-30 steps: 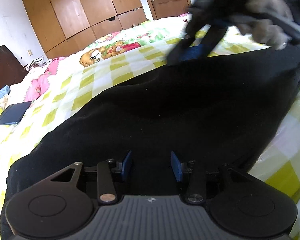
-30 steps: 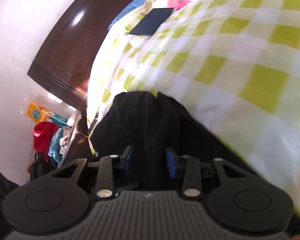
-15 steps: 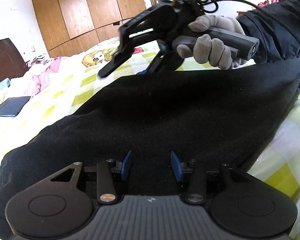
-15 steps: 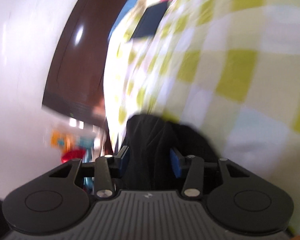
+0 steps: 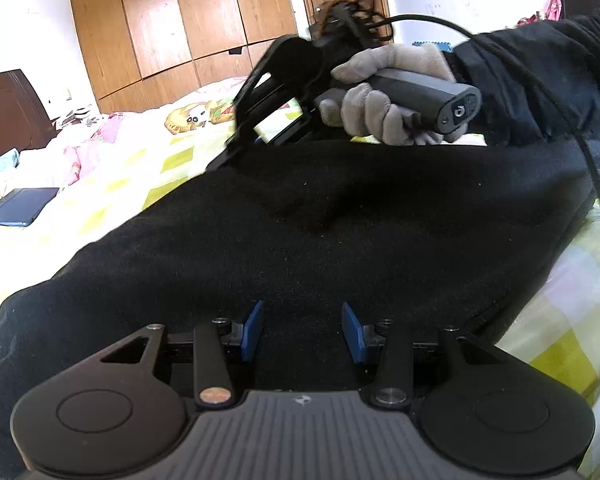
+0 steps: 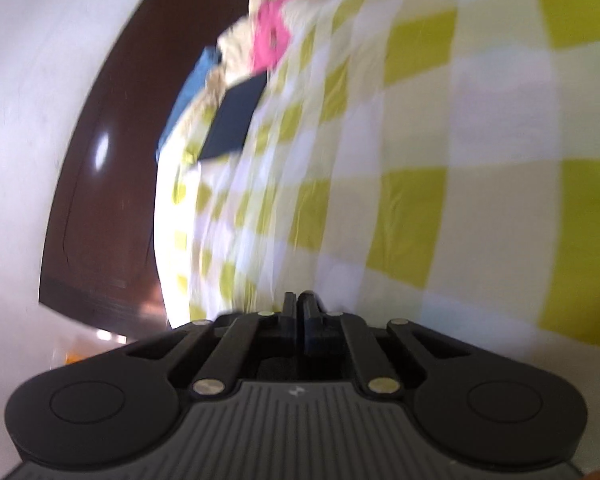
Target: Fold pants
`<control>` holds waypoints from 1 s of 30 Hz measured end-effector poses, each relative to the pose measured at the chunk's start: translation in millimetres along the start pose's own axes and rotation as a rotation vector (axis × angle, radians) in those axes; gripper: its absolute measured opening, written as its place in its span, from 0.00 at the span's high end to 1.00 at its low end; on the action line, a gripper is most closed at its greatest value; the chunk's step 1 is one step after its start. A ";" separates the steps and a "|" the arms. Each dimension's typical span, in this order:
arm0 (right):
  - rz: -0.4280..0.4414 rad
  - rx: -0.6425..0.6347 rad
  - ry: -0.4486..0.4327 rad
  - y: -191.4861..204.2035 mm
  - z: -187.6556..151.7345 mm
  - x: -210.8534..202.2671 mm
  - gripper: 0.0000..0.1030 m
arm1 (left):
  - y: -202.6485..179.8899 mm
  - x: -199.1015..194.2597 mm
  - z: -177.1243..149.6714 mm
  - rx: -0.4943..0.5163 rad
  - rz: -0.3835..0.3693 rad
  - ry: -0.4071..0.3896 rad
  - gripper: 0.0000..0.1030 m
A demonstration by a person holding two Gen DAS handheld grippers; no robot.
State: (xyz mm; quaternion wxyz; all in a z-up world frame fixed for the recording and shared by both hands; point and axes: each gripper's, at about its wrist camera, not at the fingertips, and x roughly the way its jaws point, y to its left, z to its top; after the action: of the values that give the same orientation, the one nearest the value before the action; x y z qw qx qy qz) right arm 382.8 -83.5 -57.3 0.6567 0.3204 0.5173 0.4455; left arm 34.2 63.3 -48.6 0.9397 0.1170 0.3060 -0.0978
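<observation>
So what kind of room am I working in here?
Most likely a bedroom: the black pants lie on a bed with a yellow-checked sheet, a dark wooden headboard at one end, and a tall wooden wardrobe along the wall.

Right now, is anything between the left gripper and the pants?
Nothing visible. The left gripper stands open right over the black pants, with only cloth between and ahead of its fingers. The right gripper, shut, sits at the pants' far edge, well clear of the left one.
</observation>
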 end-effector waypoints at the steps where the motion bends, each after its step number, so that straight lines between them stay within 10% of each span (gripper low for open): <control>1: -0.011 0.005 -0.075 -2.3 0.9 -9.1 0.99 | 0.1 0.5 -0.5 -0.003 -0.002 0.000 0.45; 5: -0.089 0.029 -0.212 -11.3 18.8 -37.6 0.96 | 3.7 2.4 -0.2 -0.017 -0.001 0.010 0.41; 19: -0.473 -0.310 -0.062 11.5 -91.7 -168.2 0.91 | -10.6 -2.8 10.6 0.093 0.059 0.016 0.38; 30: -0.294 -0.576 0.173 15.3 -86.7 -155.2 0.61 | -41.0 11.1 34.7 0.225 0.053 0.063 0.38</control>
State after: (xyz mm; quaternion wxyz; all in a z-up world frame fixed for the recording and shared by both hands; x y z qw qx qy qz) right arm 284.8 -223.1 -5.1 0.7312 0.0046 0.4646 0.4995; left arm 51.7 13.3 -34.5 0.9128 0.2328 0.3195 -0.1028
